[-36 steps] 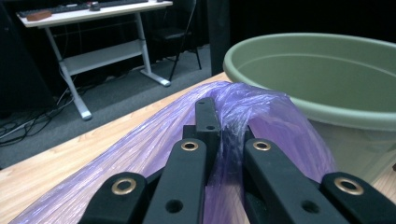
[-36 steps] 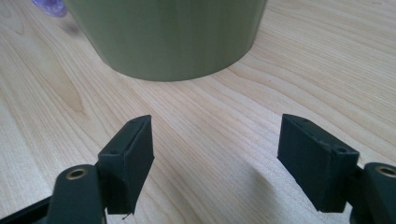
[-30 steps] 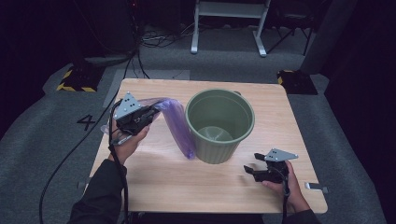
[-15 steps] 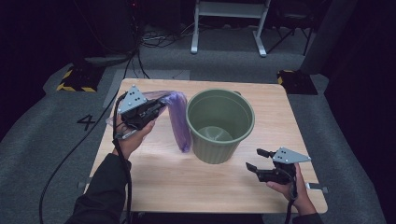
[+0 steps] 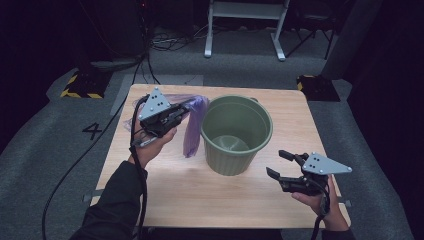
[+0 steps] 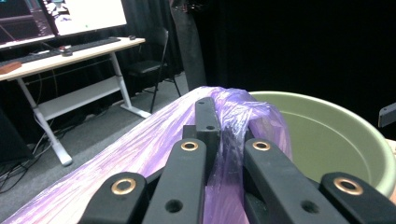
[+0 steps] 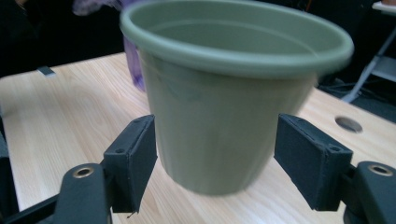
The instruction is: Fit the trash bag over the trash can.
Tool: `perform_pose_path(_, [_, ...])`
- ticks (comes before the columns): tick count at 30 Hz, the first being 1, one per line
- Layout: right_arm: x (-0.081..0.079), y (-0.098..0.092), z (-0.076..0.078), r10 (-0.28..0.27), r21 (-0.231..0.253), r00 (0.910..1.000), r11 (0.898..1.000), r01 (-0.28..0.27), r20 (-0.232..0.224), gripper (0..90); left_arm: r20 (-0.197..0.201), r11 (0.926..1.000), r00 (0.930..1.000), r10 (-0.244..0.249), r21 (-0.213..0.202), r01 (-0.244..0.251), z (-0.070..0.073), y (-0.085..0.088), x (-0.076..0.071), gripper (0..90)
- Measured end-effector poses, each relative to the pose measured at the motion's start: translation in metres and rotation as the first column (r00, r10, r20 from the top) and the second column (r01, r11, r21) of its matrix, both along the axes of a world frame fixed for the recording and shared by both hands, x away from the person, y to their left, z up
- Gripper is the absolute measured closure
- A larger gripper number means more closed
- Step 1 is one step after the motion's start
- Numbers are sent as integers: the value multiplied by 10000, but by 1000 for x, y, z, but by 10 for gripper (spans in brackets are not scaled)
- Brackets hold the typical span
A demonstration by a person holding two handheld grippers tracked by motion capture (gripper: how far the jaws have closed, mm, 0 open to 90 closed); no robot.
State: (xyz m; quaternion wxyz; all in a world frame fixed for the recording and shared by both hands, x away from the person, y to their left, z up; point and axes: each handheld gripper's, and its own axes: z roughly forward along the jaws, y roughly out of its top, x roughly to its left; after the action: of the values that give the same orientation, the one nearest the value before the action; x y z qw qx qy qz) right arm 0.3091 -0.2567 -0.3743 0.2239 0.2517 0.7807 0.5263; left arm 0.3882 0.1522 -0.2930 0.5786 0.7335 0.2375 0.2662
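Observation:
A green plastic bucket (image 5: 237, 132) stands upright and empty in the middle of the wooden table (image 5: 210, 200). My left gripper (image 5: 192, 106) hovers just left of the bucket's rim, shut on a bunched purple plastic bag (image 5: 192, 132) that hangs down beside the bucket wall. In the left gripper view the jaws (image 6: 224, 140) pinch the bag (image 6: 154, 149), with the bucket (image 6: 327, 135) right behind. My right gripper (image 5: 276, 163) is open, off the table at the front right and aimed at the bucket. In the right gripper view the gripper (image 7: 215, 154) frames the bucket (image 7: 224, 93) without touching it.
A white desk frame (image 5: 245, 30) stands on the grey floor beyond the table. Cables (image 5: 160, 45) and two yellow-black striped blocks (image 5: 80, 85) lie at the far corners. A "4" (image 5: 92, 131) is marked on the floor at left. The right of the table has a small round hole (image 7: 348, 123).
The left gripper has lifted and carried the purple bag rightwards to the bucket's rim. The right gripper has risen off the table and drifted slightly right, still open.

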Motion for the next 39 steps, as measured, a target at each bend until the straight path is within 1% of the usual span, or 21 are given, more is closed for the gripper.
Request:
perform_pose_path(2, [-1, 7, 7, 130, -53, 9996, 9999, -128, 235, 290, 6, 10000, 10000, -81, 15, 81, 1, -3, -1, 887])
perform_pose_path(3, [-1, 7, 7, 130, -53, 9996, 9999, -128, 235, 290, 6, 10000, 10000, -81, 15, 81, 1, -3, -1, 887])
perform_pose_path(4, [-1, 17, 15, 322, 4, 9990, 9995, -322, 305, 287, 19, 9998, 9998, -176, 40, 175, 2, -6, 0, 887])
perform_pose_path(6, [-1, 20, 18, 391, -19, 9986, 9992, -391, 352, 287, -2, 9997, 9997, -229, 7, 229, 3, -7, -1, 887])
perform_pose_path(7, [-1, 25, 22, 399, -91, 9985, 9992, -396, 375, 287, 19, 9996, 9996, -264, -16, 264, 3, -9, -1, 887])
perform_pose_path(8, [1, 38, 31, 516, -254, 9974, 9984, -504, 502, 287, 27, 9994, 9994, -342, -5, 342, 4, -11, -2, 887])
perform_pose_path(12, [2, 63, 49, 742, -609, 9951, 9957, -702, 647, 287, 71, 9988, 9988, -494, -2, 494, 8, -18, -4, 887])
perform_pose_path(16, [10, 86, 61, 774, -803, 9953, 9941, -725, 588, 289, 172, 9980, 9978, -637, 54, 636, 11, -26, -7, 887])
perform_pose_path(17, [10, 86, 61, 774, -803, 9953, 9941, -725, 588, 289, 172, 9980, 9978, -637, 54, 636, 11, -26, -7, 887])
perform_pose_path(18, [17, 97, 65, 725, -859, 9962, 9940, -682, 482, 289, 207, 9976, 9974, -688, 120, 686, 12, -31, -8, 887])
perform_pose_path(20, [19, 101, 65, 685, -927, 9966, 9936, -640, 455, 287, 221, 9971, 9970, -745, 176, 741, 13, -33, -8, 887])
perform_pose_path(21, [25, 111, 66, 662, -1075, 9971, 9923, -619, 365, 286, 245, 9968, 9966, -786, 144, 783, 14, -36, -8, 888])
perform_pose_path(23, [31, 121, 65, 670, -1142, 9975, 9914, -640, 226, 286, 239, 9965, 9962, -839, 69, 837, 16, -38, -9, 887])
perform_pose_path(24, [31, 121, 65, 670, -1142, 9975, 9914, -640, 226, 286, 239, 9965, 9962, -839, 69, 837, 16, -38, -9, 887])
perform_pose_path(25, [34, 128, 64, 698, -1145, 9975, 9911, -677, 138, 278, 245, 9960, 9958, -887, 89, 885, 17, -40, -10, 887])
perform_pose_path(29, [38, 138, 62, 683, -994, 9976, 9928, -674, 56, 268, 276, 9955, 9953, -933, 189, 928, 17, -42, -12, 888])
perform_pose_path(31, [40, 142, 62, 527, -903, 9986, 9946, -521, 51, 261, 328, 9951, 9947, -978, 196, 972, 19, -43, -15, 888])
perform_pose_path(33, [43, 146, 63, 497, -619, 9988, 9968, -498, -36, 258, 332, 9952, 9947, -969, 172, 963, 20, -44, -18, 888])
perform_pose_path(36, [45, 150, 64, 321, -545, 9995, 9980, -322, -25, 263, 359, 9950, 9944, -990, 157, 985, 21, -44, -21, 888])
perform_pose_path(37, [47, 154, 66, 164, -435, 9999, 9989, -163, 25, 281, 425, 9948, 9941, -1000, 248, 990, 22, -45, -24, 888])
perform_pose_path(39, [49, 157, 67, 8, -285, 9999, 9996, -4, 112, 349, 465, 9948, 9938, -1010, 178, 1003, 23, -43, -26, 888])
